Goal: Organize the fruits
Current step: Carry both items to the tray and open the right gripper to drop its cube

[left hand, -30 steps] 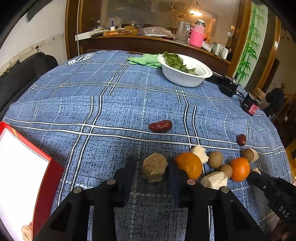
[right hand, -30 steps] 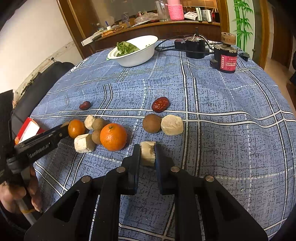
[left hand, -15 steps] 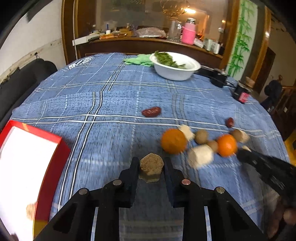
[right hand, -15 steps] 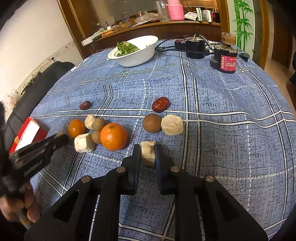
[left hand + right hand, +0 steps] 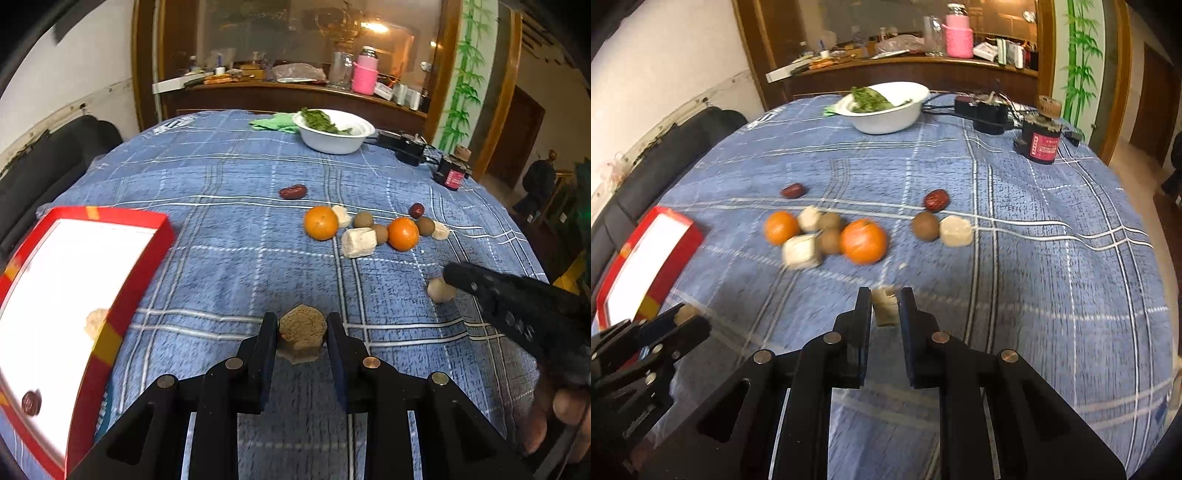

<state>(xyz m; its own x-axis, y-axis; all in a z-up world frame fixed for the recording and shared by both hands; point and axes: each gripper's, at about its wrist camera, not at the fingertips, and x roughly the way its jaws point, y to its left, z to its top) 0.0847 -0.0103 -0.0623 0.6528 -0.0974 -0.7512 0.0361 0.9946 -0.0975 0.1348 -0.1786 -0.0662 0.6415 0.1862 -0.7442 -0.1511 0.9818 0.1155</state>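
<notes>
My left gripper (image 5: pixel 301 338) is shut on a tan hexagonal cake (image 5: pixel 302 330), held above the blue cloth to the right of the red-rimmed white tray (image 5: pixel 162 236). The tray holds a pale piece (image 5: pixel 95 321) and a red date (image 5: pixel 31 402). My right gripper (image 5: pixel 884 308) is shut on a pale chunk (image 5: pixel 884 306), lifted off the cloth; it also shows in the left wrist view (image 5: pixel 441 290). Two oranges (image 5: pixel 320 222) (image 5: pixel 402 233), brown round fruits, pale chunks and red dates (image 5: pixel 293 192) lie grouped on the cloth.
A white bowl of greens (image 5: pixel 334 131) stands at the far side with a green cloth beside it. A black power strip (image 5: pixel 986 110) and a red-labelled jar (image 5: pixel 1041 138) sit far right. A dark sofa lies left of the table.
My left gripper closed on the hexagonal cake, lifted it and carried it left toward the tray. My right gripper has just lifted its pale chunk and pulled back.
</notes>
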